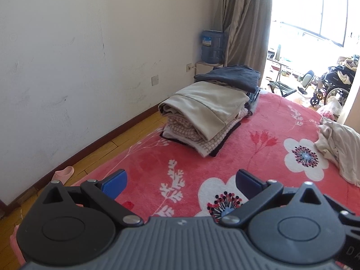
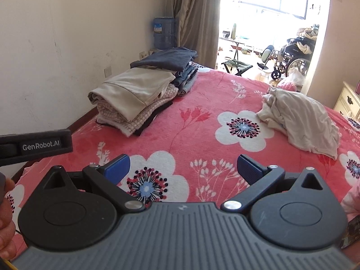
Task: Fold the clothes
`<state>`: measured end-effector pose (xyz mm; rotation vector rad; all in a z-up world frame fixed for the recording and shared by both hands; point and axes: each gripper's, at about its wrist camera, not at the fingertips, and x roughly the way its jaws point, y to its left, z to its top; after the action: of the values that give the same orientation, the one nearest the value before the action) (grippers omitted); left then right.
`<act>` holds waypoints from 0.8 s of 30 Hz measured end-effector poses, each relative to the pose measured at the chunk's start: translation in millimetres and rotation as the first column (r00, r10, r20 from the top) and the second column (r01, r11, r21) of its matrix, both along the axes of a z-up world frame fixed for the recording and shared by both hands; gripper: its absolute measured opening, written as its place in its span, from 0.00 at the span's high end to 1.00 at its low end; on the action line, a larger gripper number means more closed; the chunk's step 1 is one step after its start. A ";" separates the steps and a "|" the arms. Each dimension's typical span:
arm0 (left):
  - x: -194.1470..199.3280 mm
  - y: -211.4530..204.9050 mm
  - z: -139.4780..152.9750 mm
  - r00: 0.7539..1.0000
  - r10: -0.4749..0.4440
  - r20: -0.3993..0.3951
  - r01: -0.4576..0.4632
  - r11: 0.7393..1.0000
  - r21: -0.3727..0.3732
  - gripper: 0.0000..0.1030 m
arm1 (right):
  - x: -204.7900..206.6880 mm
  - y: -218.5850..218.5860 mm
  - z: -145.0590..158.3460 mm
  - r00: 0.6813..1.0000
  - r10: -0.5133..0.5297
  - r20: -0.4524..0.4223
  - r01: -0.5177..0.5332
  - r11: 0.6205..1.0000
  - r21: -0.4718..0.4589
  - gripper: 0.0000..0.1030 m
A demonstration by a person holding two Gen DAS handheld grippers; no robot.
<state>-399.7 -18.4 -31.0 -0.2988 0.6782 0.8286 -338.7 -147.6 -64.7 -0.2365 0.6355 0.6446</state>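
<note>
We hold the left gripper [image 1: 181,184] and the right gripper [image 2: 183,168] above the near edge of the bed's pink floral blanket [image 2: 202,117], the jaws of both spread wide apart and gripping nothing. In the right wrist view the side of the left gripper reads "GenRobot.AI" [image 2: 41,145]. A stack of folded clothes [image 2: 135,99] sits along the blanket's left edge, a beige piece on top in front and a dark grey one [image 2: 166,59] behind. A crumpled cream garment [image 2: 301,119] lies unfolded toward the right edge. Past the far left corner stands a blue water jug [image 2: 164,32]; its label is unreadable.
</note>
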 end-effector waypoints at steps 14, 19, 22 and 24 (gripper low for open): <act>-9.5 17.3 4.4 1.000 0.008 0.019 -0.008 1.000 -0.007 0.00 | -16.1 29.1 6.4 0.998 0.035 0.053 -0.033 0.999 -0.027 0.01; -10.4 18.9 6.5 1.000 0.005 0.017 -0.005 1.000 -0.003 0.00 | -20.2 31.5 10.5 0.998 0.037 0.058 -0.036 0.999 -0.021 0.01; -10.5 18.6 9.2 1.000 -0.004 0.016 0.004 1.000 0.004 0.00 | -22.5 32.0 13.1 0.997 0.038 0.064 -0.036 0.999 -0.023 0.01; -10.7 17.5 11.1 1.000 -0.008 0.017 0.008 1.000 0.015 0.00 | -22.9 31.0 15.3 0.997 0.034 0.066 -0.033 0.999 -0.019 0.01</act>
<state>-410.3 -0.9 -19.9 -0.2894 0.6572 0.8225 -361.5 -116.6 -49.4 -0.2849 0.5752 0.6612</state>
